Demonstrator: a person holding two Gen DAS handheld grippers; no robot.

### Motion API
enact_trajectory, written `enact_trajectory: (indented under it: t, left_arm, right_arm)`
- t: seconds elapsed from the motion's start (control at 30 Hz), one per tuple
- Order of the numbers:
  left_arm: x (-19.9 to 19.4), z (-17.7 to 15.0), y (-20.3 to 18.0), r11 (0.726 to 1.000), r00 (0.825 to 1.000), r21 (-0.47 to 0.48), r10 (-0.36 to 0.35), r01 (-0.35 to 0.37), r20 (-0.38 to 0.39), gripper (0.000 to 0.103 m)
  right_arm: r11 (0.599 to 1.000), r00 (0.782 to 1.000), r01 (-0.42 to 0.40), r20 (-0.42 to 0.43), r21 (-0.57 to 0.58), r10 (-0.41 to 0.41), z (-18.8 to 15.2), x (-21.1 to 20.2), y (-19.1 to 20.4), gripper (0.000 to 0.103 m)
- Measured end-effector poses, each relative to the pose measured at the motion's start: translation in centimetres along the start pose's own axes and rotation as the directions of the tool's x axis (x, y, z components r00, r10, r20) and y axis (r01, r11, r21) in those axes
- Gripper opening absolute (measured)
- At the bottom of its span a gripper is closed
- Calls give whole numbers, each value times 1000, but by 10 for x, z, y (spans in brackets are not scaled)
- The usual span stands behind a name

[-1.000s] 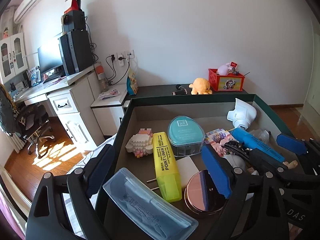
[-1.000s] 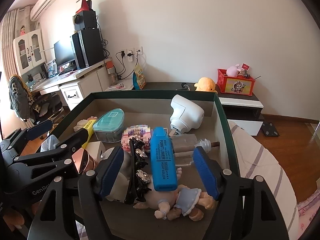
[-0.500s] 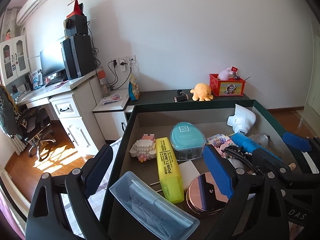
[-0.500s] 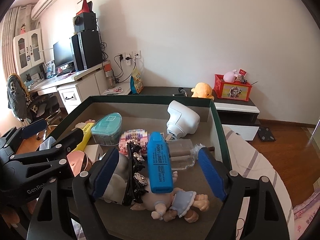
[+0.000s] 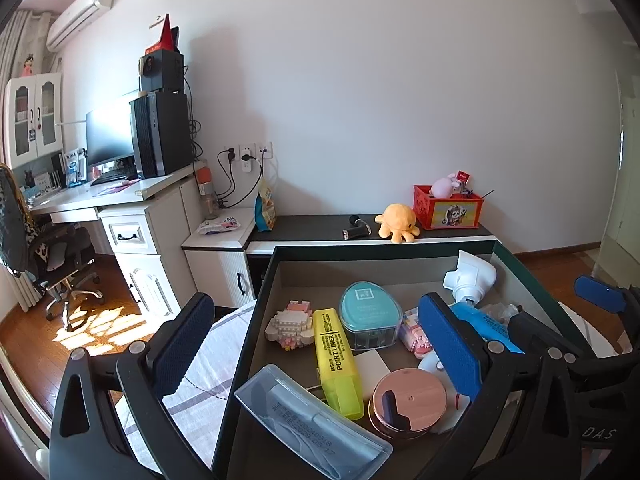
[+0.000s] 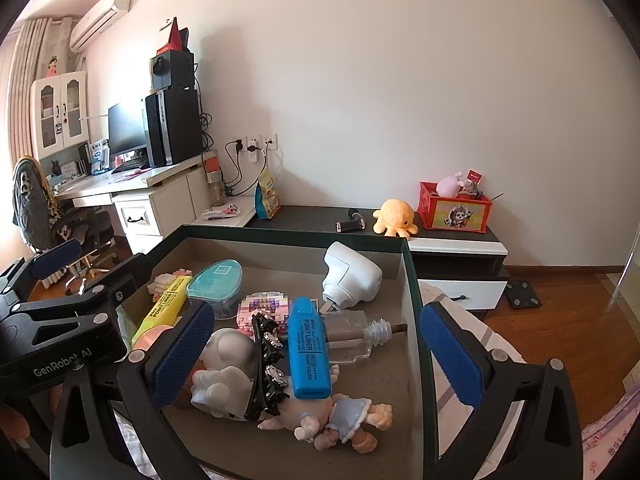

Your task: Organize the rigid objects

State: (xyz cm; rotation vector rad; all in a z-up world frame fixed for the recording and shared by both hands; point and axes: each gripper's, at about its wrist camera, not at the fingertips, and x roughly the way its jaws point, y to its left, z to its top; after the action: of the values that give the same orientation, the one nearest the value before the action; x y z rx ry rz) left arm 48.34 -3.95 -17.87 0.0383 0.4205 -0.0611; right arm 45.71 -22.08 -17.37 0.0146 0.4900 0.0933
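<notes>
Items fill the box (image 6: 412,300); both grippers hover above it, left gripper (image 5: 316,348) and right gripper (image 6: 316,356) spread wide, holding nothing. Likely step: choosing a piece (perhaps the blue marker (image 6: 308,354)), then descending squarely over it.

Orange plush octopus (image 6: 394,211) beside red crate (image 6: 455,210); PC tower (image 6: 173,125) on desk (image 6: 120,184)

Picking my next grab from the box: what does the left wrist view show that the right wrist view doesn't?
Only the left wrist view: a clear plastic case and a round rose-gold tin lying near the camera. Only the right wrist view: a baby doll in blue, a black hair clip and a clear glass bottle. Both show the yellow highlighter, teal-lidded container, blue highlighter and white plastic device.
</notes>
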Motion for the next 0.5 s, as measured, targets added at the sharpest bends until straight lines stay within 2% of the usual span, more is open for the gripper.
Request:
enact_trajectory:
  t: [0.5]
  left_arm:
    - [14, -4, -5, 1000, 999, 8, -8, 9, -50, 103]
  right_arm:
    - [1000, 999, 17, -34, 2, -17, -2, 6, -2, 103]
